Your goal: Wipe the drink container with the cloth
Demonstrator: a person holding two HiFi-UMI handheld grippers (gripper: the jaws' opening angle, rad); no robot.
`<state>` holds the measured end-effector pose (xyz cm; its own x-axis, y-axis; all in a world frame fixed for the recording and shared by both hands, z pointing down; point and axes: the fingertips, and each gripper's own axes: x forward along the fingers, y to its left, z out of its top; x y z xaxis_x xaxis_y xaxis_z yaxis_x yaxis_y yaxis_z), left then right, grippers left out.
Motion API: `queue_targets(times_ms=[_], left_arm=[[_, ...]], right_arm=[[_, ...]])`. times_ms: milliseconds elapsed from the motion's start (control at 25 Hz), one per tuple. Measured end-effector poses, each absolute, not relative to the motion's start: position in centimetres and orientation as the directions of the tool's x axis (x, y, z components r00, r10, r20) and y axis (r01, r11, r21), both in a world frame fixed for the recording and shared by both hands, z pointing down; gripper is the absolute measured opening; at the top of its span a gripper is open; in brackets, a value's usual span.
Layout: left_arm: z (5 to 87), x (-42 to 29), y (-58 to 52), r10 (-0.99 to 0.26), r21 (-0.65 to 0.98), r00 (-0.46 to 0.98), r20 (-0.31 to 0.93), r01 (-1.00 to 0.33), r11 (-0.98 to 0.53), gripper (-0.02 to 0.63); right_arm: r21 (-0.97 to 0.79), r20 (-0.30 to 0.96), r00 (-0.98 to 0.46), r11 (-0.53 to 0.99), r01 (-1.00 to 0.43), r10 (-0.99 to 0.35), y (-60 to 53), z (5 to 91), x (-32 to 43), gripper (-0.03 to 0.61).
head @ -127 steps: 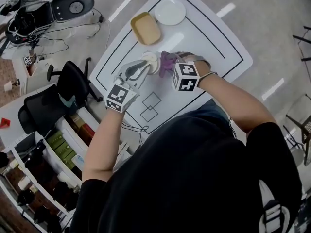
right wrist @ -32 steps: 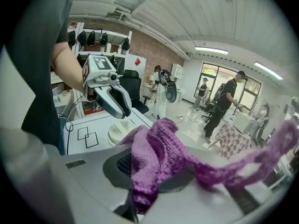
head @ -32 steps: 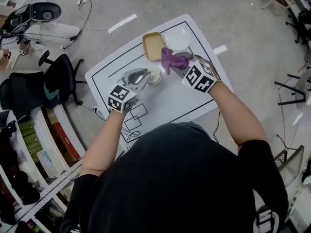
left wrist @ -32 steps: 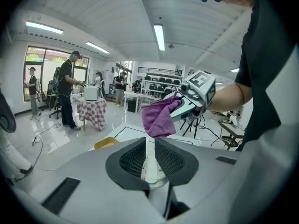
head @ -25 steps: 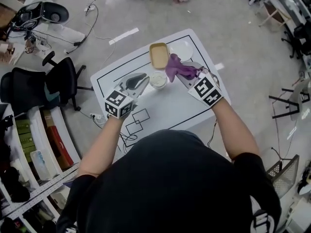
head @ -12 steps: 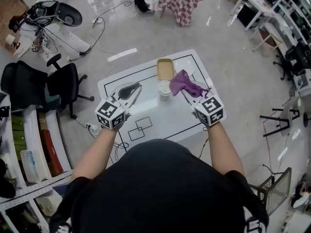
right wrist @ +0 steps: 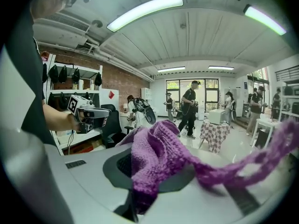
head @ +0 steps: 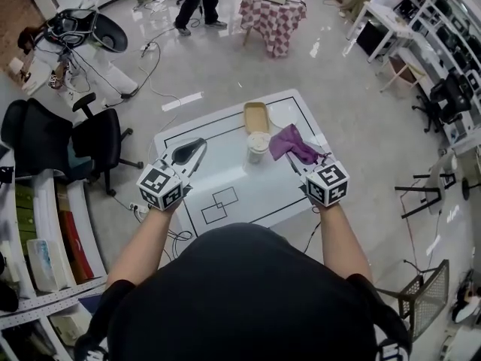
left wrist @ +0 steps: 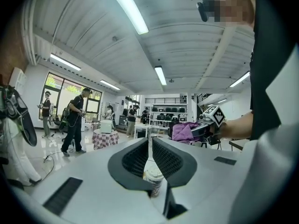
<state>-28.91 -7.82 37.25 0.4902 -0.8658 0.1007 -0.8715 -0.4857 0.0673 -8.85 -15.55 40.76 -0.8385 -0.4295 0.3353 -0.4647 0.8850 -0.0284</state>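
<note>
Lidded paper cup (head: 258,147) left standing, both tongs pulled back

My left tongs (head: 197,143) have let go of the cup and are now pressed together on nothing. It stands alone on the white mat (head: 225,179), just beside the tan tray (head: 256,116). My right tongs (head: 295,159) stay clamped on the purple knitted cloth (head: 291,141), now lifted off the cup.

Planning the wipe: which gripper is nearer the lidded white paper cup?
Right. The right gripper, gripping the purple knitted cloth, hangs just beside the cup; the left gripper is farther off opposite.
</note>
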Motion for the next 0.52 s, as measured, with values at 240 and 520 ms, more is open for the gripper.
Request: queue_targets(times_ms=[240,520], left_arm=[[36.0,-30.7,-7.6,-0.879,0.085,0.468,0.090,-0.883,-0.462,0.043],[37.0,-31.6,-2.1,-0.865,0.101,0.495,0.081,-0.868,-0.487,0.041]], right_arm=[[-0.034,0.329,-0.841,0.885,-0.465,-0.429,-16.3,38.9,-10.0,0.075],[-0.043,0.329,-0.833,0.874,-0.484,-0.445,-10.5,39.8,-11.1,0.075]])
